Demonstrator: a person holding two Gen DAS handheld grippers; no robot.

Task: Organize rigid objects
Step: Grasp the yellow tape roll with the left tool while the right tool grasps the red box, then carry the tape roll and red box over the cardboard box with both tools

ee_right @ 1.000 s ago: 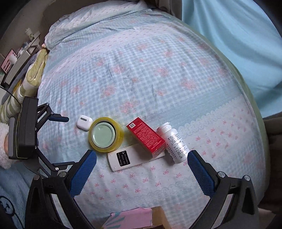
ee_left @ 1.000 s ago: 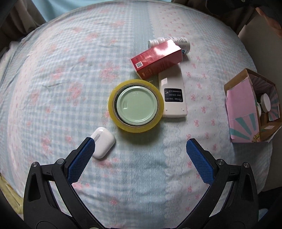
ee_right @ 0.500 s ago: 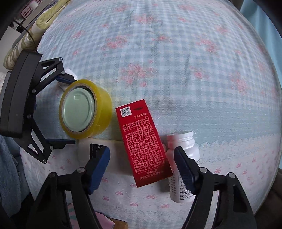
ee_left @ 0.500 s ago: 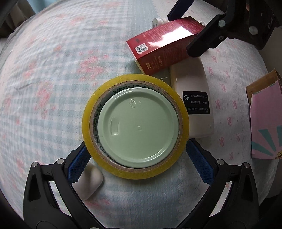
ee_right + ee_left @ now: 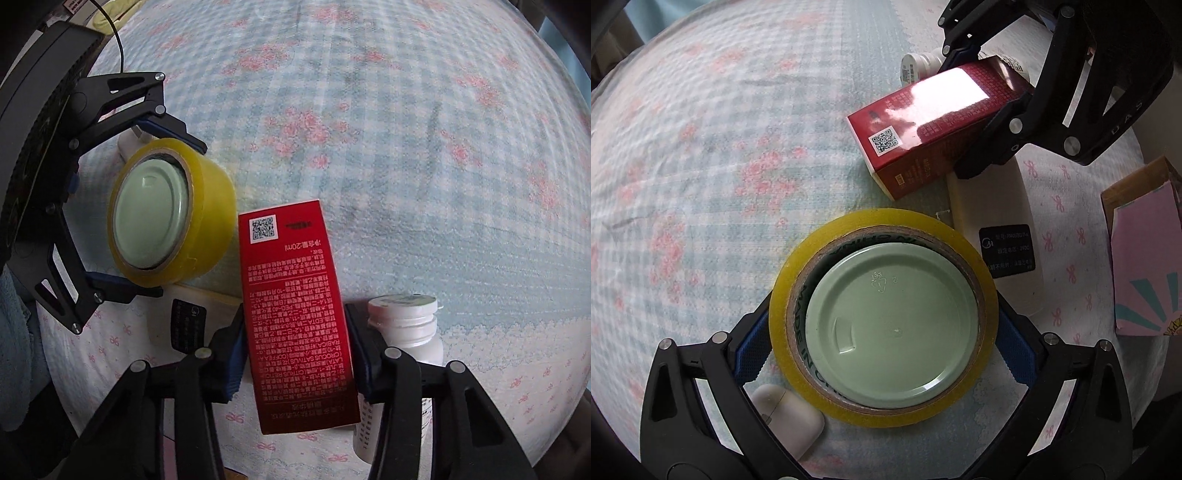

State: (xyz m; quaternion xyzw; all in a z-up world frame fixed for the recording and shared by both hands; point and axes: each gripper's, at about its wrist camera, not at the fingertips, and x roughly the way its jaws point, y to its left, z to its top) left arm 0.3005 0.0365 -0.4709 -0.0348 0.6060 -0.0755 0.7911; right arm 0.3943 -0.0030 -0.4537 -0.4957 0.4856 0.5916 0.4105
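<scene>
A yellow tape roll (image 5: 882, 317) with a pale green lid (image 5: 890, 325) inside it lies on the bed. My left gripper (image 5: 882, 349) is shut on the roll, a blue pad on each side; the roll shows in the right wrist view (image 5: 173, 218) too. My right gripper (image 5: 295, 354) is shut on a red box (image 5: 295, 314), which also shows in the left wrist view (image 5: 931, 122). A white remote (image 5: 997, 229) lies partly under the box. A white pill bottle (image 5: 402, 332) lies right of the box. A white earbud case (image 5: 790, 417) lies by the left finger.
A pink and brown cardboard box (image 5: 1145, 258) stands at the right edge of the bed. The blue checked bedspread (image 5: 406, 147) with pink flowers stretches beyond the objects. A blue curtain or wall shows at the far edge.
Both grippers have come down onto the objects. The left closed on the tape roll and the right closed on the red box.
</scene>
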